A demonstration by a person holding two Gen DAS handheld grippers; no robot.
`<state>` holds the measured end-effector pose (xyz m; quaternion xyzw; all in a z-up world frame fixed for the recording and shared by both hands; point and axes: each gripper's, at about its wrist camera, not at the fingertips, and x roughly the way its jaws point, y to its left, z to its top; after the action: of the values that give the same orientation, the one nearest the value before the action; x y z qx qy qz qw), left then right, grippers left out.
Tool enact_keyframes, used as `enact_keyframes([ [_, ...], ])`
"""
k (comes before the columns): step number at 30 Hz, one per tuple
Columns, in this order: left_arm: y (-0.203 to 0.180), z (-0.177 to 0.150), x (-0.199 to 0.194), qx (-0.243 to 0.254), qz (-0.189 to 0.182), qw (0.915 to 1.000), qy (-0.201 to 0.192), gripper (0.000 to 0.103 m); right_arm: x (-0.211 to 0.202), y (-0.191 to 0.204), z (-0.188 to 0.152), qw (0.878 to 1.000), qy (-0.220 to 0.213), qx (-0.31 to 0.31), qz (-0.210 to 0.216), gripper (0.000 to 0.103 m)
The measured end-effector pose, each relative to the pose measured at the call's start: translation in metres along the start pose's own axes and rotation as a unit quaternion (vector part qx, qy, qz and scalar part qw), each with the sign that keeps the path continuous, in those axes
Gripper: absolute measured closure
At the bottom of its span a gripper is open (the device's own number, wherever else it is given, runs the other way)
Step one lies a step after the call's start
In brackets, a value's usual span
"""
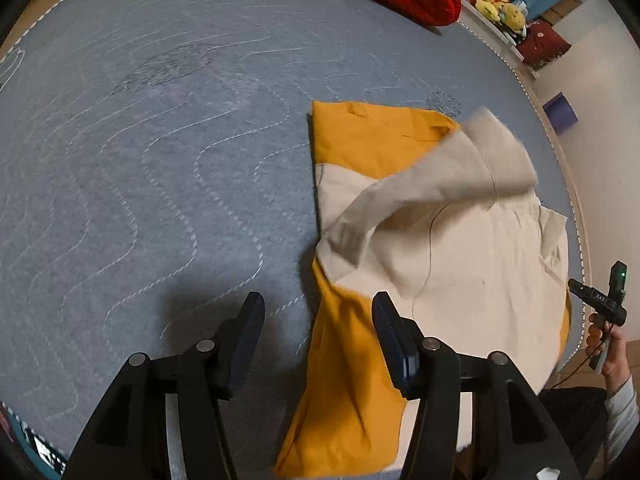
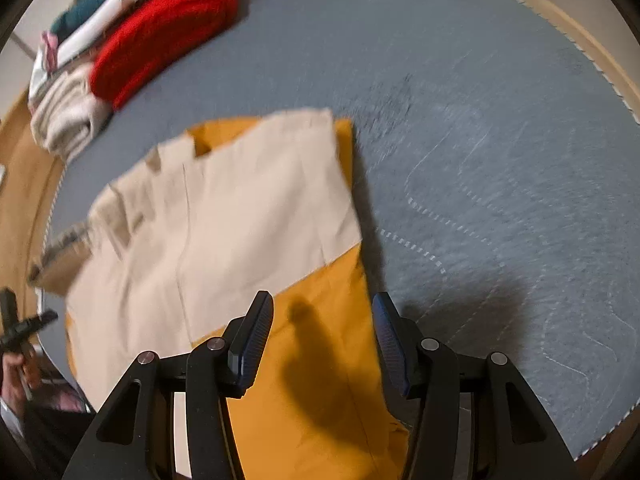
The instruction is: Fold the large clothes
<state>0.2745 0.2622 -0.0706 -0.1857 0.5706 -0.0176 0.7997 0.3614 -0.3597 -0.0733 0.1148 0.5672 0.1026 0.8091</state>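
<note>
**Inspector:** Where does the garment lie?

**Assistant:** The large mustard-yellow and cream cloth garment (image 1: 400,216) lies on the grey quilted felt mat (image 1: 160,160), towards the mat's edge on the person's side. It is partly folded: a cream panel (image 2: 248,216) covers most of the yellow, and in the left wrist view 1 cream flap (image 1: 460,168) appears blurred and lifted off the garment, not yet settled flat.

**Inspector:** State of the 2 grippers?

**Assistant:** The left gripper (image 1: 318,312) has its jaws apart, with nothing between them; it hovers over the garment's yellow side edge and the mat beside it. The right gripper (image 2: 322,312) also stands apart and empty, over the yellow strip (image 2: 332,360) at the garment's near end.

**Inspector:** Anything else near the garment?

**Assistant:** A red knitted item (image 2: 168,28) and a pile of folded clothes (image 2: 68,116) sit well apart from it, at the mat's far side.

**Inspector:** Your judgement on the step?

**Assistant:** The garment looks released after 1 fold. I judge the next fold needs both grippers to pinch the garment's near yellow end at 2 corners, through all layers, lift evenly, and carry it across to the garment's far end. The loose cream flap should lie flat first, or it may crease inside.
</note>
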Motion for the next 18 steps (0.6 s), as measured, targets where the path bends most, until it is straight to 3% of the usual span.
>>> enact_keyframes([
  [4,-0.001,0.012,0.009,-0.005,-0.005,0.9999,-0.012,0.051,0.018,0.002,0.002,1.000,0.017,-0.007,-0.011,0.050],
  [11,-0.012,0.034,0.013,-0.016,-0.025,0.9982,-0.053,0.051,0.022,0.002,0.008,1.000,0.010,-0.002,-0.002,0.051],
  [12,-0.013,0.037,0.014,-0.017,-0.026,0.9979,-0.057,0.051,0.021,0.003,0.008,1.000,0.008,-0.006,-0.002,0.058],
  [13,-0.014,0.040,0.015,-0.017,-0.026,0.9978,-0.059,0.051,0.020,0.005,0.009,1.000,0.005,-0.010,-0.005,0.072],
  [16,-0.017,0.045,0.021,-0.017,-0.024,0.9978,-0.059,0.055,0.017,0.008,0.008,1.000,-0.003,-0.013,-0.012,0.086],
  [18,-0.018,0.047,0.025,-0.013,-0.023,0.9982,-0.054,0.071,0.013,0.011,0.008,1.000,-0.011,-0.022,-0.011,0.092],
])
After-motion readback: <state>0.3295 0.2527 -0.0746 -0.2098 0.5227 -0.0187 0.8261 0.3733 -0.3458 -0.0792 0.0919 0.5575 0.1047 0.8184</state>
